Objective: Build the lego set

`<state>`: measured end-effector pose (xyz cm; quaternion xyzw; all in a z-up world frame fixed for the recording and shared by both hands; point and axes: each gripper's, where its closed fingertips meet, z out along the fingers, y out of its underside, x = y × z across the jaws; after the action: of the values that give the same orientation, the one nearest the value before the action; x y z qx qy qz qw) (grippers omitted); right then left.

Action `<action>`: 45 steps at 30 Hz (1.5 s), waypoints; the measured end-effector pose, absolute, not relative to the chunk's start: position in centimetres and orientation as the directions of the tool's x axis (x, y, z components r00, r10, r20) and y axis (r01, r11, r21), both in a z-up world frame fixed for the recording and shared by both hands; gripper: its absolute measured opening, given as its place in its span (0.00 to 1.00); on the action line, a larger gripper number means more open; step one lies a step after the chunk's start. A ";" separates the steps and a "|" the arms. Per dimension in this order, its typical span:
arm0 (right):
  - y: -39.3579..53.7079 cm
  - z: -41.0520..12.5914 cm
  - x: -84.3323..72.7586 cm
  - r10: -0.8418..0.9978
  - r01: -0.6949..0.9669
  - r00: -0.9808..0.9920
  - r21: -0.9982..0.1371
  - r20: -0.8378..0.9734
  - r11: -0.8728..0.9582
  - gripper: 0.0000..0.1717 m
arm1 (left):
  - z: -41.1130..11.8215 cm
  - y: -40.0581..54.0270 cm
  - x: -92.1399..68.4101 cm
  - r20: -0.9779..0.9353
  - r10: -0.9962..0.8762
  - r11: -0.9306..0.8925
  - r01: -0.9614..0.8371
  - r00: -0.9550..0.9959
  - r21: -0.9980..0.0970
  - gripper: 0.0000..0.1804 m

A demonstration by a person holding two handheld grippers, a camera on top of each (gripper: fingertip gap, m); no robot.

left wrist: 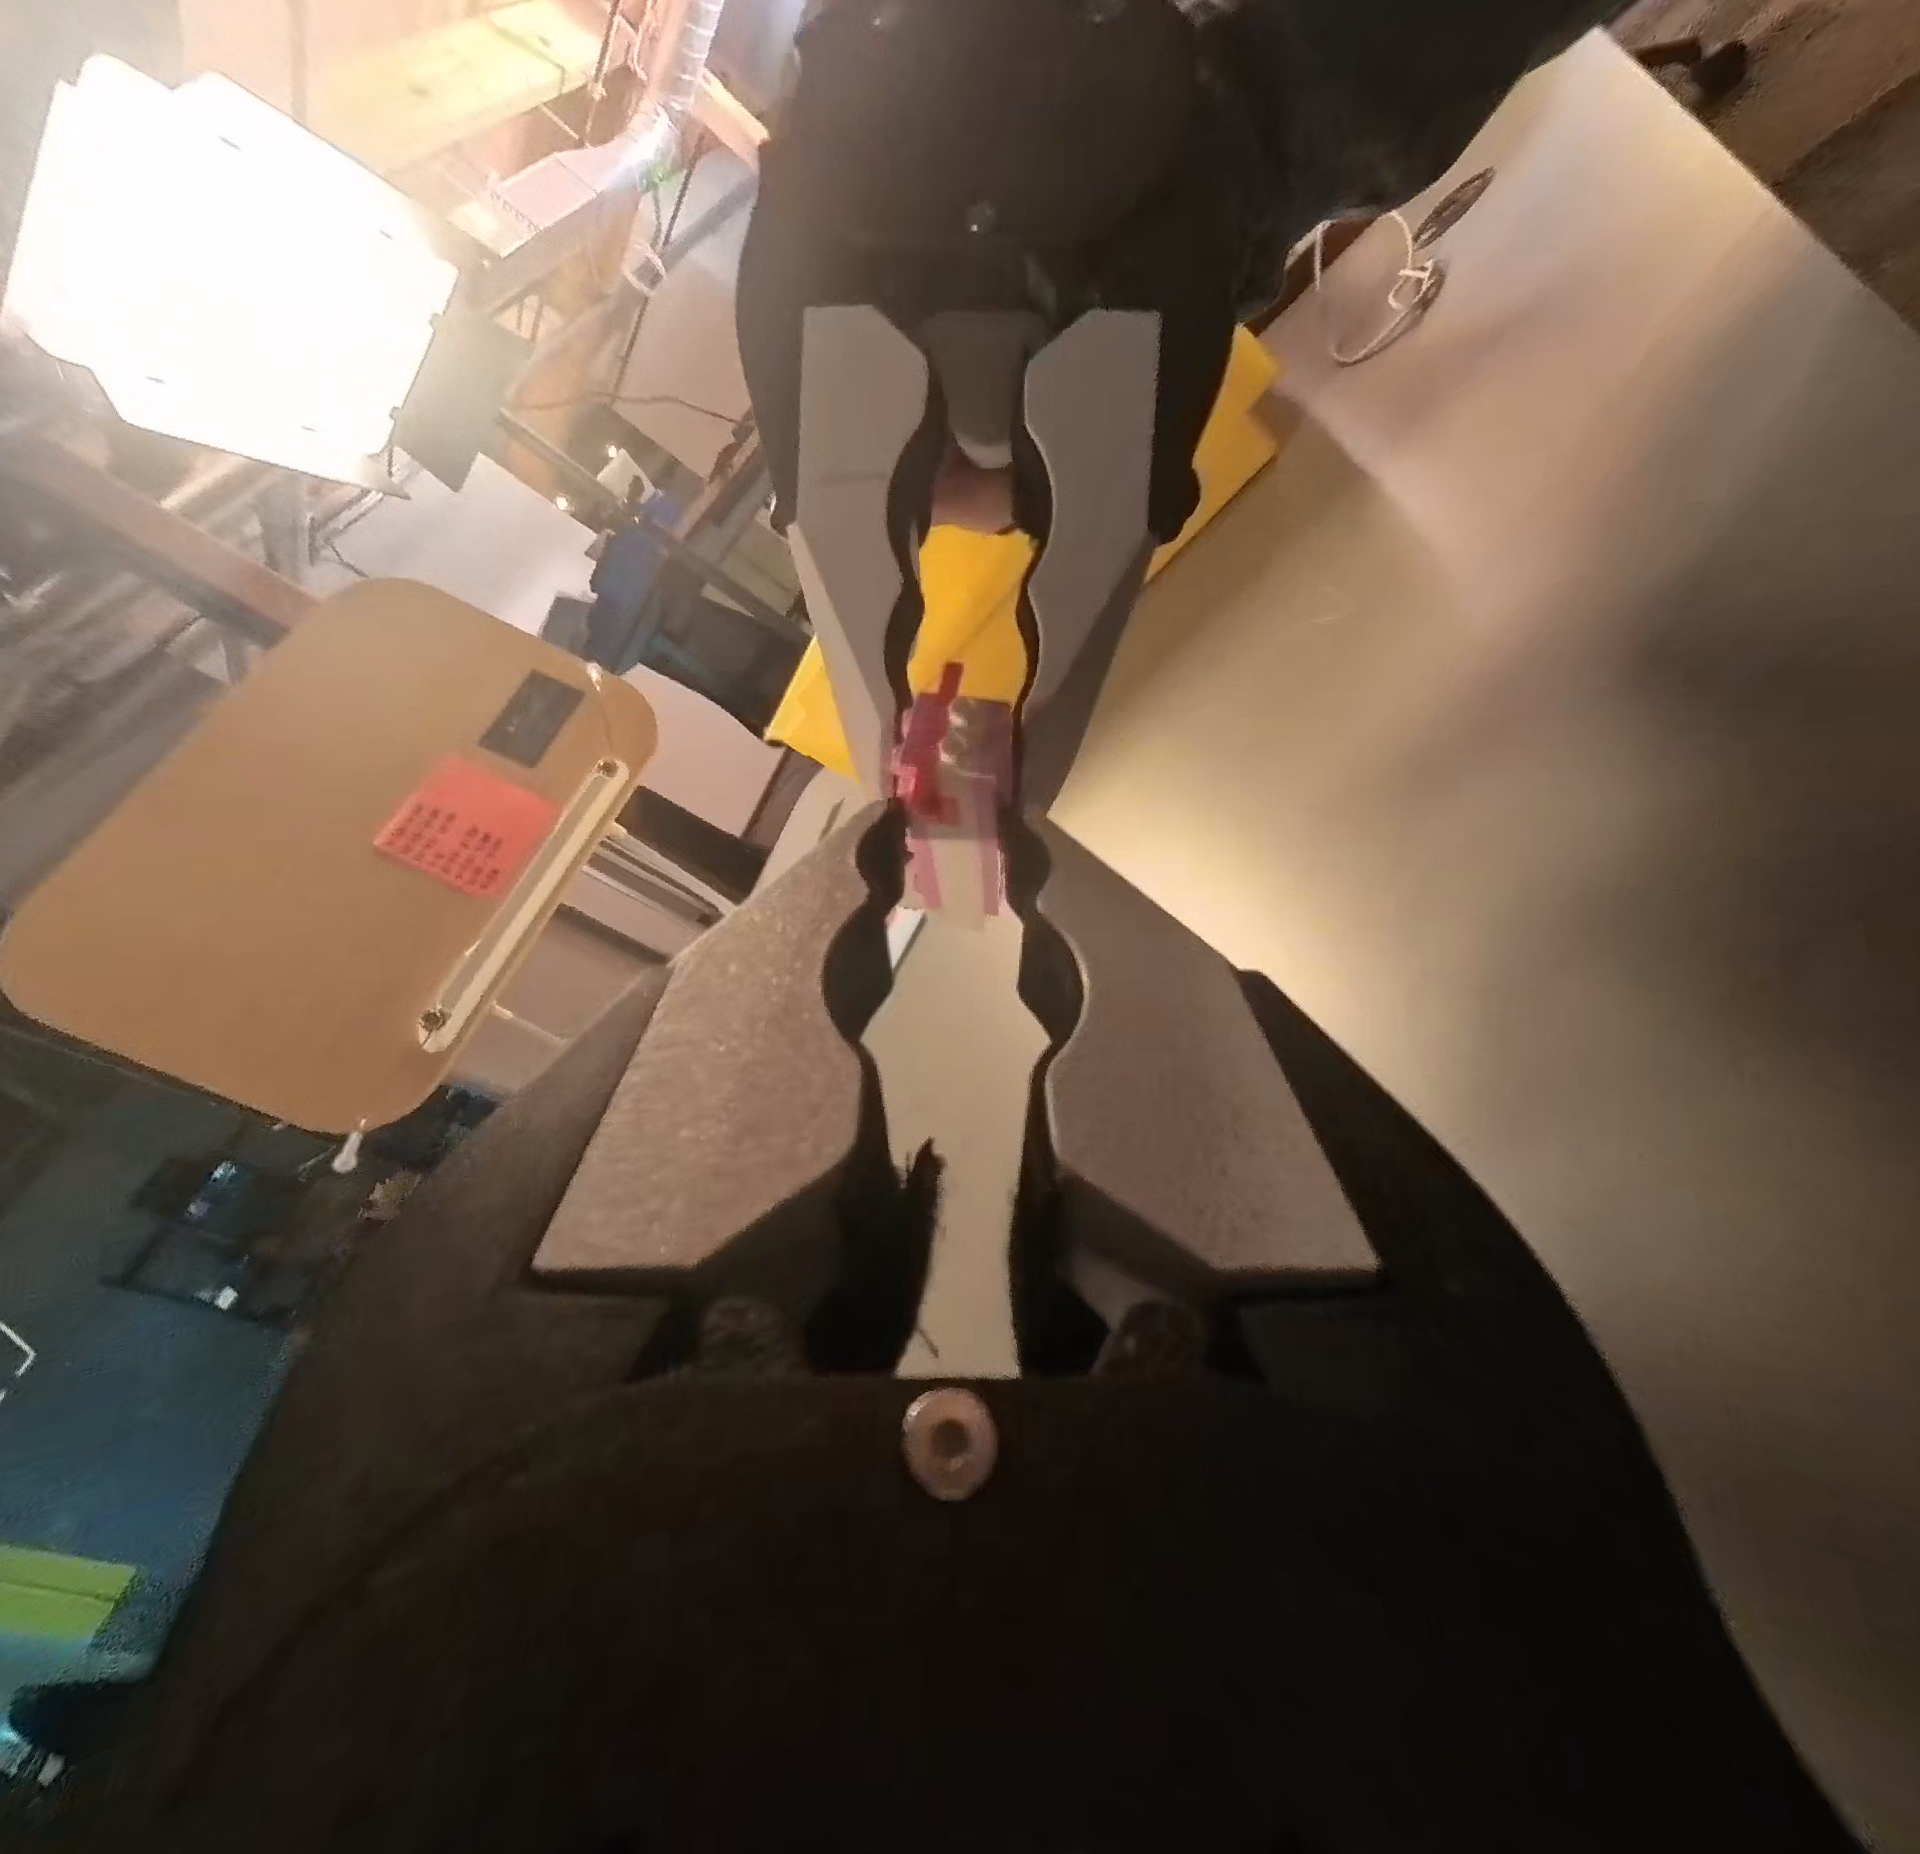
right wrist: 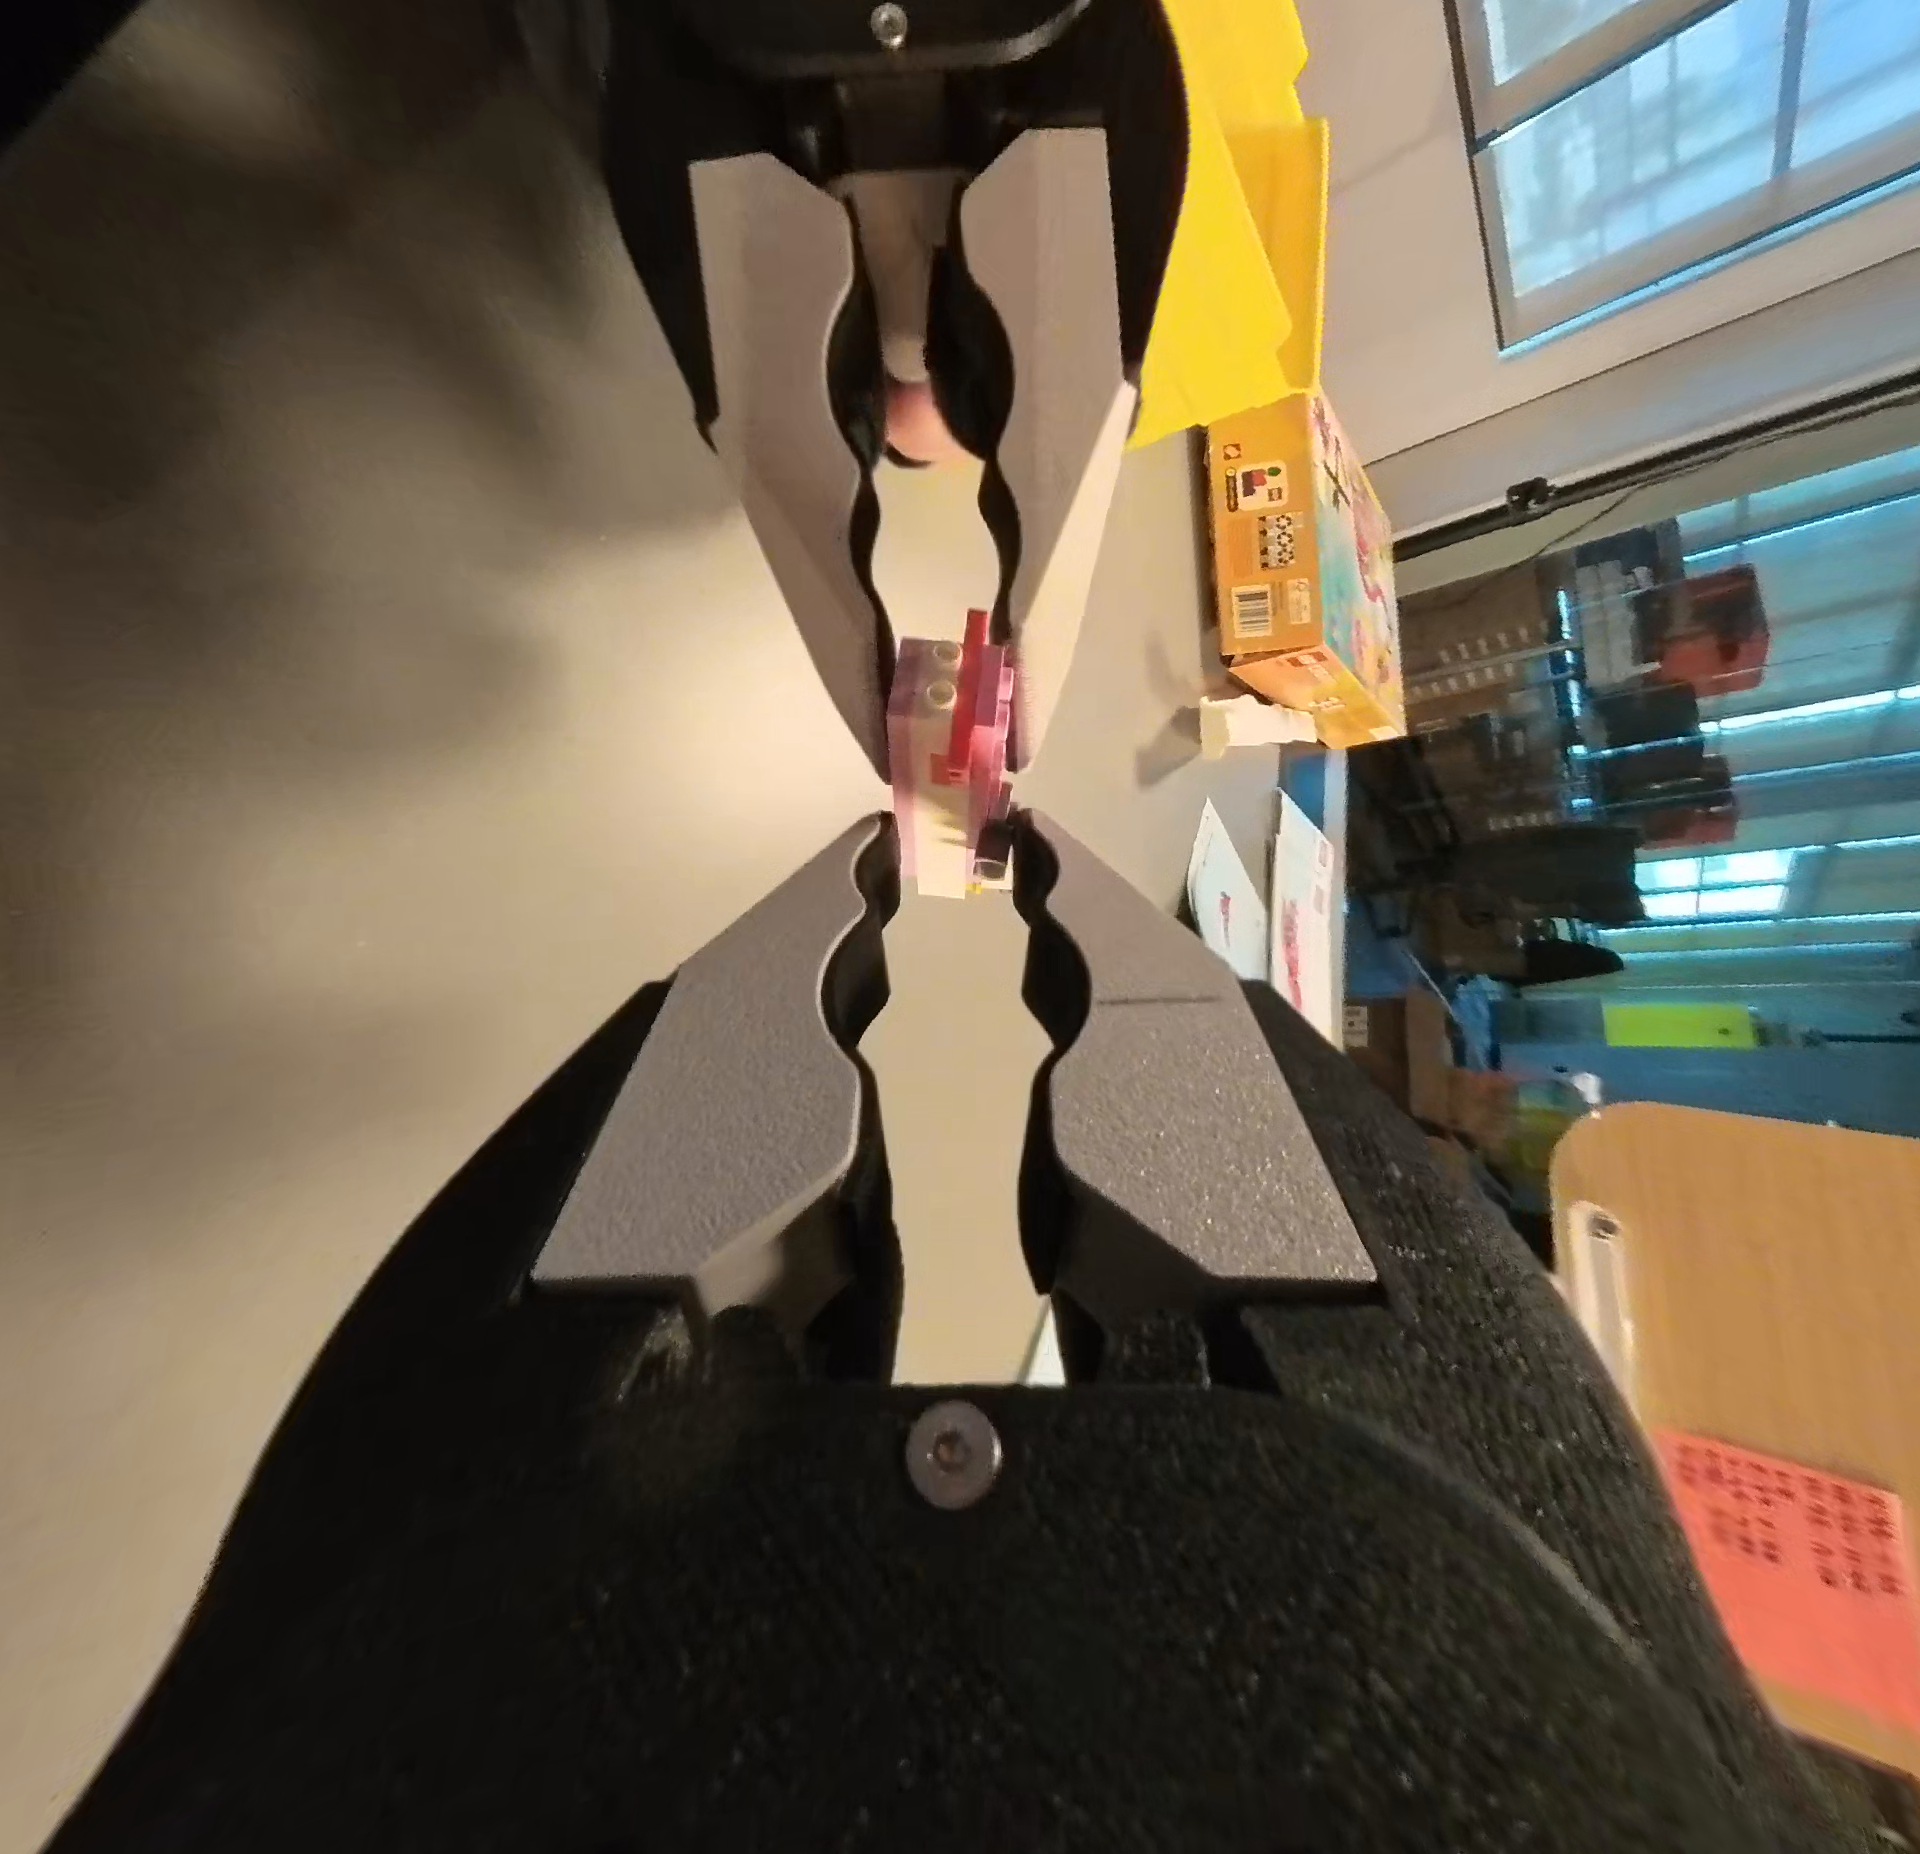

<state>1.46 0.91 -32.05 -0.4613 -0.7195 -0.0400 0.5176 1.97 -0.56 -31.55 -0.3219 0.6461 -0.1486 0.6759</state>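
A small brick model (left wrist: pixel 951 817) in pink, lilac and white, with a dark red piece on top, hangs above the pale table (left wrist: pixel 1455 765). My left gripper (left wrist: pixel 956 833) is shut on its near end. My right gripper (left wrist: pixel 951 755) comes in from the opposite side and grips the far end, tip to tip with the left. In the right wrist view the model (right wrist: pixel 951 765) shows two studs and a small black piece, with my right gripper (right wrist: pixel 951 830) shut on its white end. The left gripper (right wrist: pixel 954 755) presses on its lilac and pink sides.
Yellow sheets (left wrist: pixel 966 620) lie on the table behind the model and show again in the right wrist view (right wrist: pixel 1226 246). A cardboard toy box (right wrist: pixel 1299 578) and booklets (right wrist: pixel 1247 900) sit near the table's edge. A tan chair back (left wrist: pixel 312 848) and a bright lamp panel (left wrist: pixel 208 256) stand beyond. My two grippers' fingertips are within a few centimetres of each other.
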 end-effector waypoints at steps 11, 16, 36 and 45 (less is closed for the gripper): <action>1.2 -32.1 1.5 0.504 0.748 -0.203 -0.199 0.840 0.633 0.11 | -31.6 -0.3 2.3 -0.817 -0.566 0.777 -0.262 0.108 -0.573 0.09; 0.8 -32.5 1.6 0.526 0.743 -0.234 -0.198 0.818 0.639 0.11 | -31.9 -0.6 2.3 -0.813 -0.576 0.775 -0.258 0.085 -0.577 0.10; -0.2 -30.2 0.5 0.753 0.557 0.104 -0.666 0.649 0.497 0.13 | -29.0 -1.5 1.3 -0.442 -0.897 0.440 0.061 -0.011 -0.896 0.09; -0.4 -30.5 0.7 0.802 0.582 0.072 -0.678 0.592 0.448 0.11 | -29.2 -1.6 1.4 -0.410 -0.911 0.407 0.075 -0.043 -0.911 0.09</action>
<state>0.70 -0.40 -30.50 -0.5144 -0.6729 0.1056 0.5209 1.36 -1.58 -29.23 -0.3536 0.5913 -0.4143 0.5947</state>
